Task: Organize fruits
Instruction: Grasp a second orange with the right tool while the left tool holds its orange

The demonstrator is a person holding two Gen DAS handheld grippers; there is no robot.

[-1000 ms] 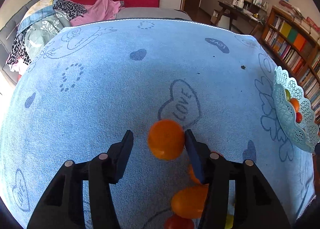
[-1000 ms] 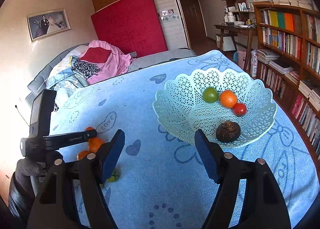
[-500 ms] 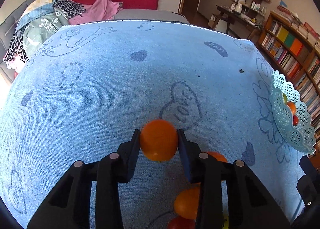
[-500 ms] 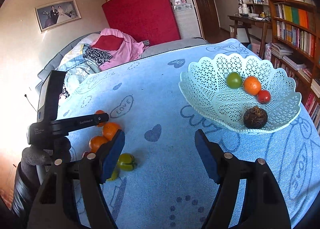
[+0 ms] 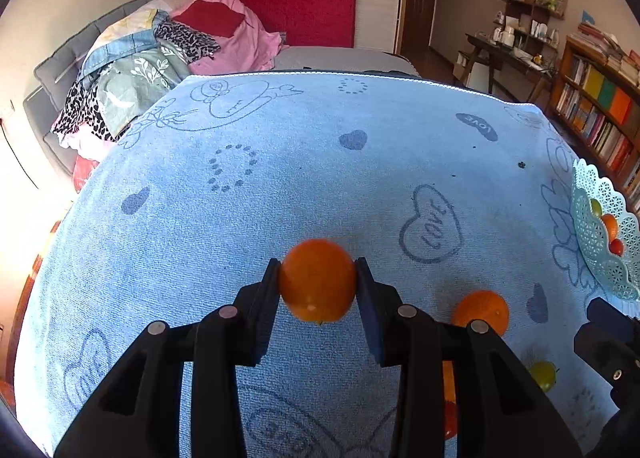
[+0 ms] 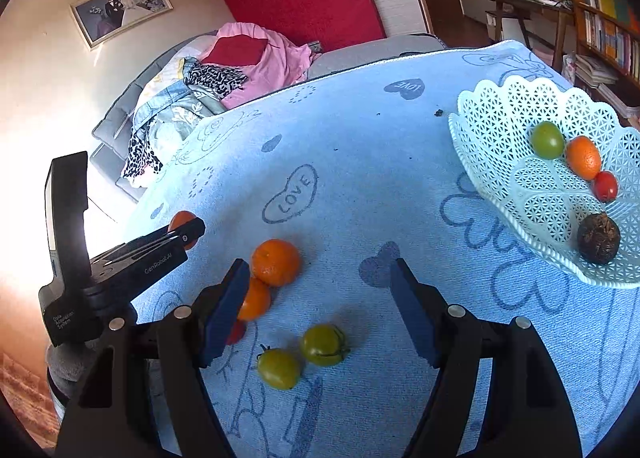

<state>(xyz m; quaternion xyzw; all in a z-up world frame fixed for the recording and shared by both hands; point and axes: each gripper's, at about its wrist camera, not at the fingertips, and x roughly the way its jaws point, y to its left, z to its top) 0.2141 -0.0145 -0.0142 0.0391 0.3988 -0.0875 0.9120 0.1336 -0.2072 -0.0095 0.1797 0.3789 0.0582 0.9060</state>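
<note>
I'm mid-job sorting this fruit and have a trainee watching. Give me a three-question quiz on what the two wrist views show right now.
1. True or false: the left tongs are shut on an orange fruit.
2. How many pieces of fruit lie in the white lattice basket?
A) two B) four C) six
3. Fill in: the right tongs are ____ and hold nothing, hanging above two green tomatoes on the blue cloth.

Key
1. True: both pads press the fruit's sides.
2. B: a green tomato, an orange, a red tomato and a dark brown fruit.
3. open
</note>
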